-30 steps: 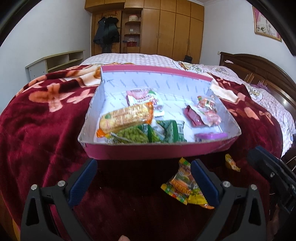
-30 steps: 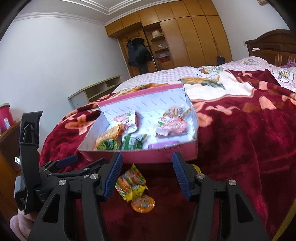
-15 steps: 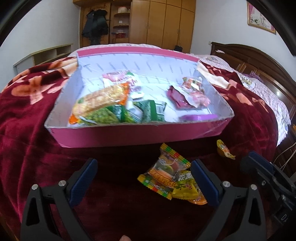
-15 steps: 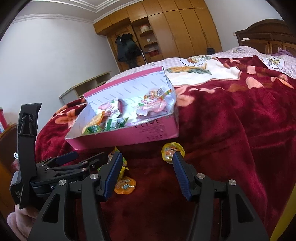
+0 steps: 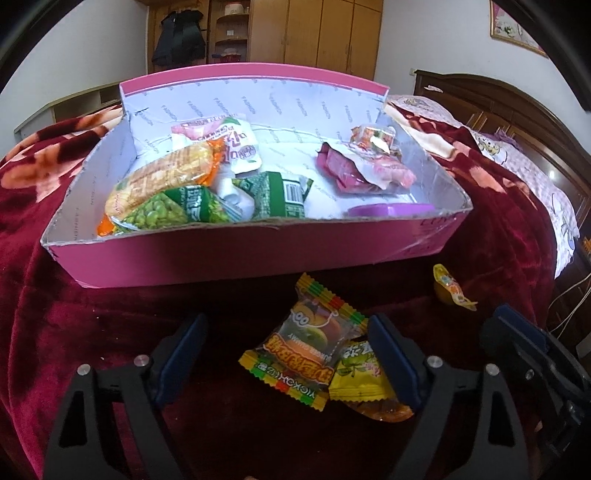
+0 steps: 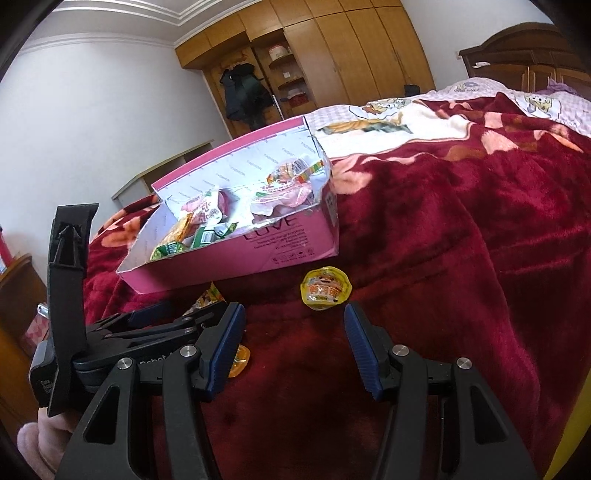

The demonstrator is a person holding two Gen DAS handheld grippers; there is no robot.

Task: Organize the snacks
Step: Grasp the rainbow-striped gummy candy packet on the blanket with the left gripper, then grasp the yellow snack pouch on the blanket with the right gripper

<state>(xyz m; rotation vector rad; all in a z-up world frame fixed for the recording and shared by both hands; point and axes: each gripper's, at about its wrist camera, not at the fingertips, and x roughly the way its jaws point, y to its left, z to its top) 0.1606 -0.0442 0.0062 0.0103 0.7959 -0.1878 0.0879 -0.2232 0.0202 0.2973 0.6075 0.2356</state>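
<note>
A pink box (image 5: pixel 240 254) with a silver lining sits on the red blanket and holds several snack packets. In front of it lie a striped fruit-candy packet (image 5: pixel 306 354), a yellow packet (image 5: pixel 360 373) and an orange jelly cup (image 5: pixel 384 410). My left gripper (image 5: pixel 286 325) hovers over them. Its jaws are closing with the striped packet between them, and the left pad is clear of it. A yellow jelly cup (image 6: pixel 325 288) lies just beyond my right gripper (image 6: pixel 294 310), which stands open with only blanket between its fingers. The box (image 6: pixel 280 243) is behind the cup.
The red blanket (image 6: pixel 461 258) covers the bed to the right. The left gripper's body (image 6: pixel 147 325) and a hand (image 6: pixel 40 443) fill the lower left of the right wrist view. A wooden wardrobe (image 5: pixel 325 33), a headboard (image 5: pixel 480 99) and a low shelf (image 6: pixel 166 173) stand around the bed.
Both grippers have come down toward the blanket. The loose packets now lie between my left fingers, which have narrowed. The right wrist view has swung from those packets to the yellow jelly cup.
</note>
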